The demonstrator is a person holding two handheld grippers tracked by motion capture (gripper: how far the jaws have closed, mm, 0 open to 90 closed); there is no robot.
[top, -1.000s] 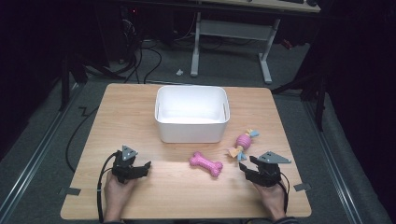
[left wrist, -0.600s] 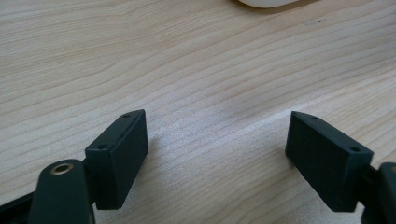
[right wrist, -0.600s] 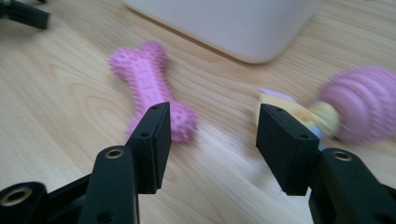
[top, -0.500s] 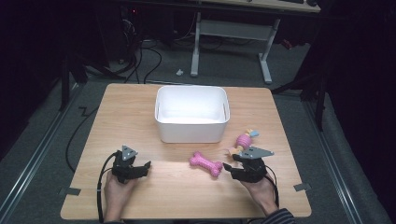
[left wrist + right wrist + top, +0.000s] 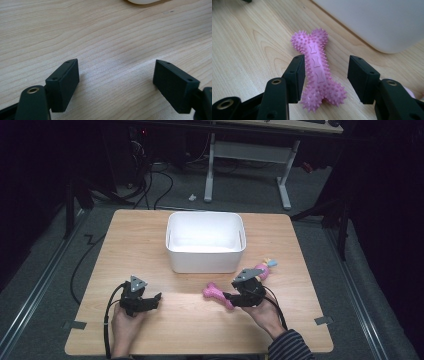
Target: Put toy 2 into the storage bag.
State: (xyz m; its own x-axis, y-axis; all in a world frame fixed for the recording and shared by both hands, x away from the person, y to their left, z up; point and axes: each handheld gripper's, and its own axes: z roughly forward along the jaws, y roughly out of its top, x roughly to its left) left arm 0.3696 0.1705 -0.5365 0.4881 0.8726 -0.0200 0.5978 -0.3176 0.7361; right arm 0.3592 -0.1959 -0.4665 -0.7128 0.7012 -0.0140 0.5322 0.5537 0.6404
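Right gripper (image 5: 325,72) straddled the pink spiked bone toy (image 5: 317,67); jaws had just been closing, one pad touching, the other apart. Left gripper (image 5: 116,80) sat wide open over bare table (image 5: 100,32).

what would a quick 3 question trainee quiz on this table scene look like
1. True or false: the pink spiked bone lies between the right gripper fingers.
2. What stands just beyond the bone? A. white bin B. metal bowl C. cardboard box
3. What is between the left gripper fingers?

Key: 1 true; a gap shows on one side, so it is not yet clamped. 2 A, the white bin. 3 Nothing but bare table.
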